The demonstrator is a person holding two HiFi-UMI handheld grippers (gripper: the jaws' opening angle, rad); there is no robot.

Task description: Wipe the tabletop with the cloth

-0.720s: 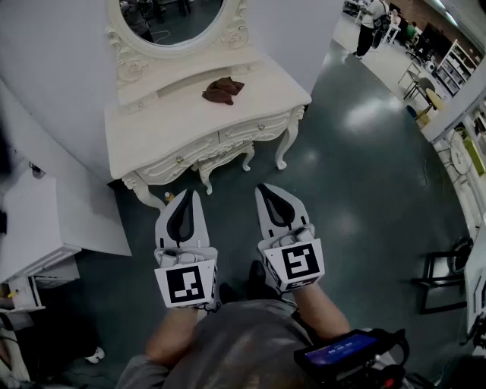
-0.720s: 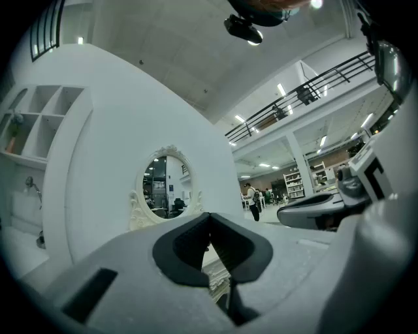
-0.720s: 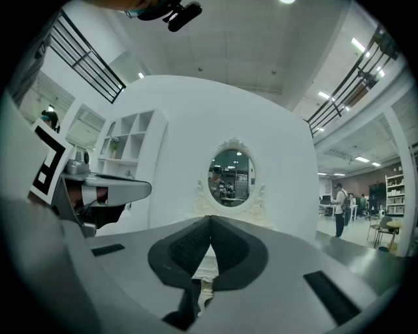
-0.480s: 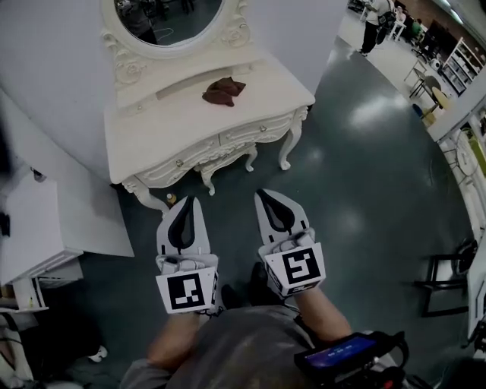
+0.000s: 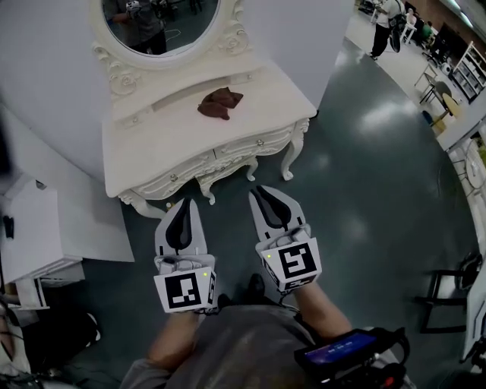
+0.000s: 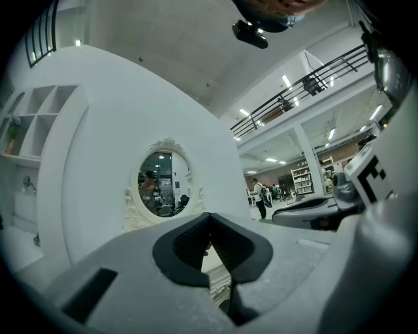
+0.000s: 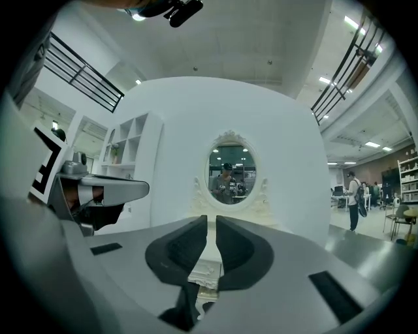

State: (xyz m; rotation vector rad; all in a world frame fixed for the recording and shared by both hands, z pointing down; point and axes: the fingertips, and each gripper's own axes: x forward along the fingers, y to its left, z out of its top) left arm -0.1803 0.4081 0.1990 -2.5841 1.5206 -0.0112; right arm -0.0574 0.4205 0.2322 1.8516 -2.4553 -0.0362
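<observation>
Two grippers sit side by side in the lower middle of the head view, the left gripper point(image 5: 184, 207) and the right gripper point(image 5: 262, 194). Both point level toward the white dressing table point(image 5: 228, 150) in the upper half of the frame. Neither has hold of anything. In the left gripper view the dark pads meet at their tips with nothing between them. In the right gripper view only a thin slit separates the pads, and it is empty too, so both pairs of jaws are closed. Holding them closed and level suits an approach rather than a reach, since nothing is within grasp.

The brown cloth point(image 5: 219, 102) lies crumpled toward the back of the tabletop point(image 5: 266, 95), just in front of the raised ledge under the oval mirror point(image 5: 161, 23) and well apart from both grippers. In the right gripper view the mirror sits almost directly above the jaws, which suggests the person is squared up to the table.

Wiping has not begun, by my reading. The next move calls for closing the gap to the table, parting one pair of jaws and pinching the cloth at its bunched folds. Those soft folds should take a grip easily.
</observation>
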